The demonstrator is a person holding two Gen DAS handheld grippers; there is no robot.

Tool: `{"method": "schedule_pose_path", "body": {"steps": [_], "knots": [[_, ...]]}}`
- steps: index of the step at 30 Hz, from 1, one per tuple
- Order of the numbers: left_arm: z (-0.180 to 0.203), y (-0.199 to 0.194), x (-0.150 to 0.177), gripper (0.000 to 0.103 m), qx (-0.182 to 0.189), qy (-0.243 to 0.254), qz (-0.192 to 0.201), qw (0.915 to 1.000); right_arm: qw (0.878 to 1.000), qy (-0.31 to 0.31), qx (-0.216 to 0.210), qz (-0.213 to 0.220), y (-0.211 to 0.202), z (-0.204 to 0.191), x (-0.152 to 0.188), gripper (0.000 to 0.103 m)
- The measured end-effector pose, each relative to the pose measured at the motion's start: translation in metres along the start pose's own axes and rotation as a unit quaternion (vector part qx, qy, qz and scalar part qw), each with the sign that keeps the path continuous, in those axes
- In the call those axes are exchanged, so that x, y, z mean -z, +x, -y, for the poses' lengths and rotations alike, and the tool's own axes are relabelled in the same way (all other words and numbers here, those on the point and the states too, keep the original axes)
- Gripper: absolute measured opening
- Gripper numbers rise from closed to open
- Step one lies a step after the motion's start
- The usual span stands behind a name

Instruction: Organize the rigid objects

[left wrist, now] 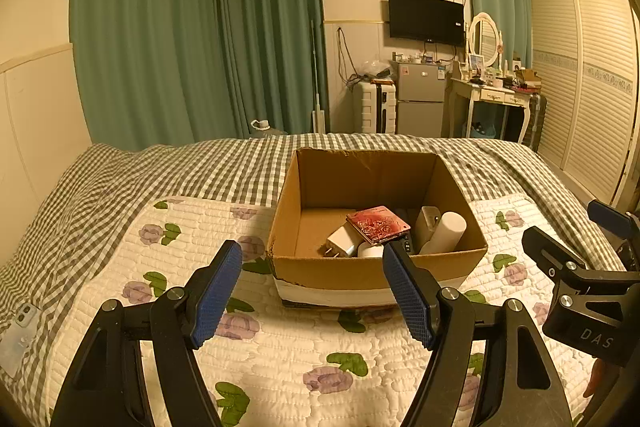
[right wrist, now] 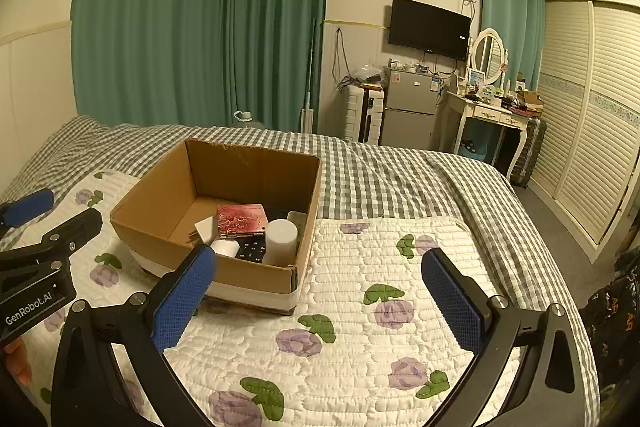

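The right gripper (right wrist: 316,291) hangs wide apart and empty above the flowered quilt (right wrist: 360,339). Ahead to the left sits the cardboard box (right wrist: 168,203) — inside lie a red patterned case (right wrist: 241,219), a white cylinder (right wrist: 281,242) and a dark remote (right wrist: 253,251). The left gripper's (right wrist: 36,223) body shows at the left edge.

Both wrist views look forward over the quilt (left wrist: 280,347) toward the far wall, sharing the box (left wrist: 376,271) (right wrist: 248,275), near ahead left, ahead-left right.

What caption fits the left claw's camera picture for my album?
Open left claw above a flowery quilt, facing a cardboard box holding a red case, charger and white cylinder.
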State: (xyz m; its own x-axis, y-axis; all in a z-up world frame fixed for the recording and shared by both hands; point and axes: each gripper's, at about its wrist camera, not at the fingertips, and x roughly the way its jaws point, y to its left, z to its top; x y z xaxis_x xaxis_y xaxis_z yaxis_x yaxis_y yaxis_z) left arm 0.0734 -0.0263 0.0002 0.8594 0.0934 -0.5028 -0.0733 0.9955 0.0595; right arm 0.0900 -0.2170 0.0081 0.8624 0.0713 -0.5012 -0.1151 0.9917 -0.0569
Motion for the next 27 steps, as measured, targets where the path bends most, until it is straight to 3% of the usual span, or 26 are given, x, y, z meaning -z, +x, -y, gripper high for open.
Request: {"method": "schedule_pose_path", "body": {"steps": [27], "knots": [[-0.0007, 0.0011, 0.0007, 0.076, 0.000, 0.001, -0.001, 1.0000, 1.000, 0.000, 0.001, -0.006, 0.0035, -0.0026, 0.0033, 0.103]]}}
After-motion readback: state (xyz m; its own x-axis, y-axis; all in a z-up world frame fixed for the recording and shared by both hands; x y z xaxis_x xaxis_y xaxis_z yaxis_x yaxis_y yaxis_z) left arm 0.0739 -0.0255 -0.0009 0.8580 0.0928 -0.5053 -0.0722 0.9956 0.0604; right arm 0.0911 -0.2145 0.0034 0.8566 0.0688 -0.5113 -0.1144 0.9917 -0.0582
